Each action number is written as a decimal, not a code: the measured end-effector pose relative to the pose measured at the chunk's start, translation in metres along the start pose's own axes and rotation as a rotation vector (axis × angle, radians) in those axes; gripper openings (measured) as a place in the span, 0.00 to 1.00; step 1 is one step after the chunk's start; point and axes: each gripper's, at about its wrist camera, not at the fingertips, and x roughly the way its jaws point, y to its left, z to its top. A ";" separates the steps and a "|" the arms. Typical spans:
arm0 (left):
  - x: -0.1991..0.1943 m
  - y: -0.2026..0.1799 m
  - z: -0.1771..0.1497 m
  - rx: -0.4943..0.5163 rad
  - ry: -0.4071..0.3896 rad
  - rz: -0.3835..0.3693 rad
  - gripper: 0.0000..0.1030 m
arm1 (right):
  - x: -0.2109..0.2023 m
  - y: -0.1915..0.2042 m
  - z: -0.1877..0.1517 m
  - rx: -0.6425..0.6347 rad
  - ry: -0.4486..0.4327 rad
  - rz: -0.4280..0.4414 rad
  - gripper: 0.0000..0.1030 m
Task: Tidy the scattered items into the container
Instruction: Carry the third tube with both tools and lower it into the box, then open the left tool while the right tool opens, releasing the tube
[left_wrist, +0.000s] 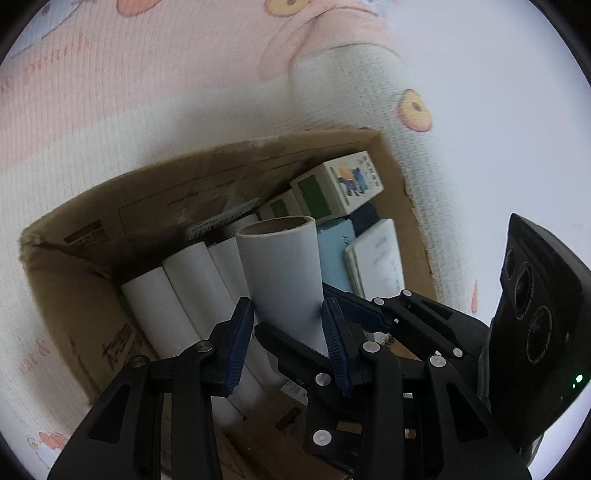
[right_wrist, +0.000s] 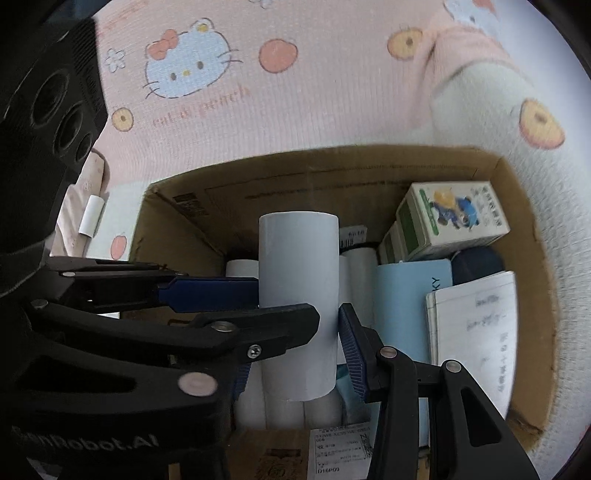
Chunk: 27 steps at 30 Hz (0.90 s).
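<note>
Both grippers clamp one white paper roll (left_wrist: 282, 273) above the open cardboard box (left_wrist: 77, 317). In the left wrist view the left gripper (left_wrist: 290, 332) occupies the lower centre of the frame; its blue pads (left_wrist: 236, 343) press on opposite sides of the roll's lower end, and the roll leans up and slightly right, with its brown cardboard core visible at the top. The right gripper (left_wrist: 340, 306) enters that frame from the lower right and grips the same roll just beside the left gripper. In the right wrist view the roll (right_wrist: 298, 295) stands nearly upright in the centre of the frame, with the right gripper (right_wrist: 295, 343) closed on its lower half and the left gripper (right_wrist: 258, 291) reaching in from the left edge to touch its left side. Inside the box (right_wrist: 524, 206), several more white rolls (left_wrist: 177, 306) lie side by side at the lower left of the left wrist frame. A green-and-white carton (right_wrist: 450, 218) sits at the upper right of the box interior, a light blue flat item (right_wrist: 410, 295) lies below it, and a white notepad (right_wrist: 476, 332) (handwriting blurred, not legible) leans at the right. The box rests on a pink-and-white patterned cloth (right_wrist: 295, 96).
</note>
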 end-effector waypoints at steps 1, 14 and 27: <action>0.003 0.001 0.002 -0.006 0.007 0.005 0.40 | 0.004 -0.004 0.002 0.010 0.010 0.014 0.40; 0.025 -0.002 0.009 0.063 0.048 0.116 0.39 | 0.043 -0.024 0.008 0.049 0.110 0.048 0.40; 0.010 -0.009 0.001 0.219 -0.038 0.216 0.20 | 0.013 -0.033 -0.004 0.053 0.052 0.066 0.40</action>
